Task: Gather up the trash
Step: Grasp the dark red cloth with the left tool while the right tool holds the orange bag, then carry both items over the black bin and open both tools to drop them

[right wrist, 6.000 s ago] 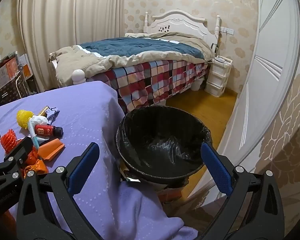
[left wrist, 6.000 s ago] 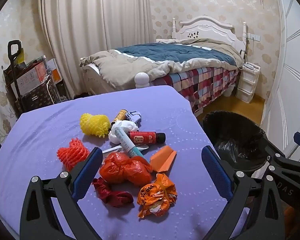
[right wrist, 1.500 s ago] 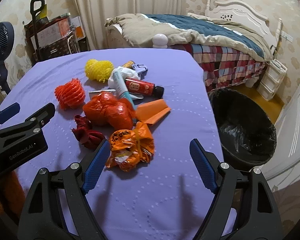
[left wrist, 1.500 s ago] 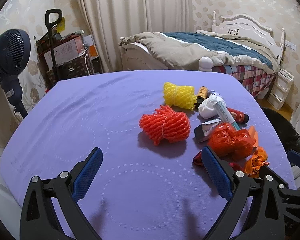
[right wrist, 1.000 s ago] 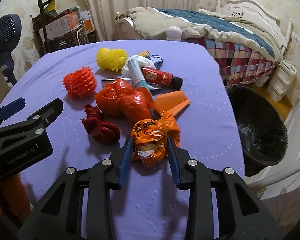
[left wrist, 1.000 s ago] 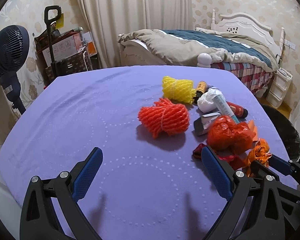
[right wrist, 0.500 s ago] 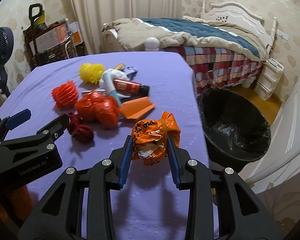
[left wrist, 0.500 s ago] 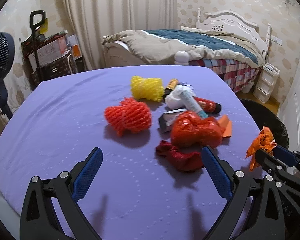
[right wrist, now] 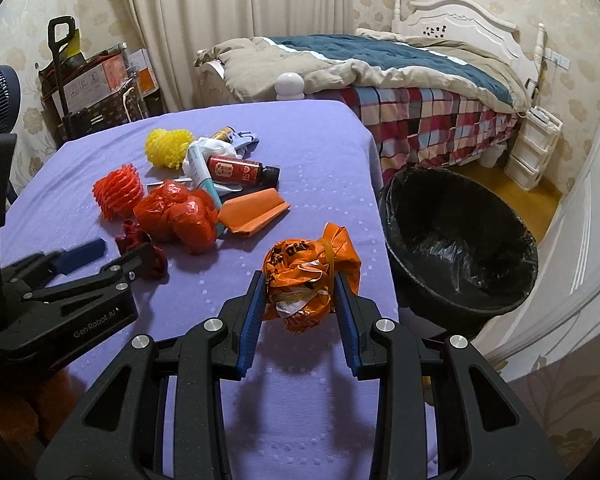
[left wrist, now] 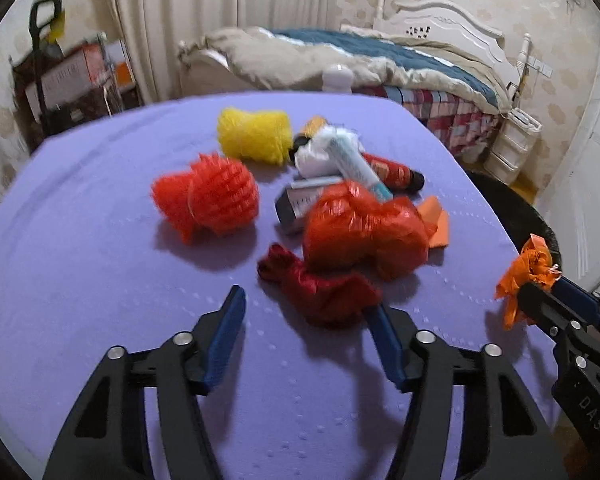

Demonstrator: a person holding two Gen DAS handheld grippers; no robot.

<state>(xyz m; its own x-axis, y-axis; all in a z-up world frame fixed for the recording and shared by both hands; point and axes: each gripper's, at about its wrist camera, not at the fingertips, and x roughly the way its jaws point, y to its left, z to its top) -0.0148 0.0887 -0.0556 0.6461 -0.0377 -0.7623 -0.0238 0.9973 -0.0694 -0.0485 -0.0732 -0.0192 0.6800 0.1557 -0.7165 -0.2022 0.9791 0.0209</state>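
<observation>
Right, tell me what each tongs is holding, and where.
Right tongs: crumpled orange bag, pinched across its middle. Left tongs: nothing; closing beside the dark red wad.

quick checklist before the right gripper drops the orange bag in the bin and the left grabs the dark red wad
1. Right gripper clamped on the orange bag: ok.
2. Orange bag lifted off the purple cloth: ok.
3. Orange bag over the black bin: not ok, it is short of the rim.
4. Bin open, liner in place: ok.
5. Left gripper closing around the dark red wad: not ok, only its right finger is beside the wad.
6. Left fingers clear of the red bag: ok.
</observation>
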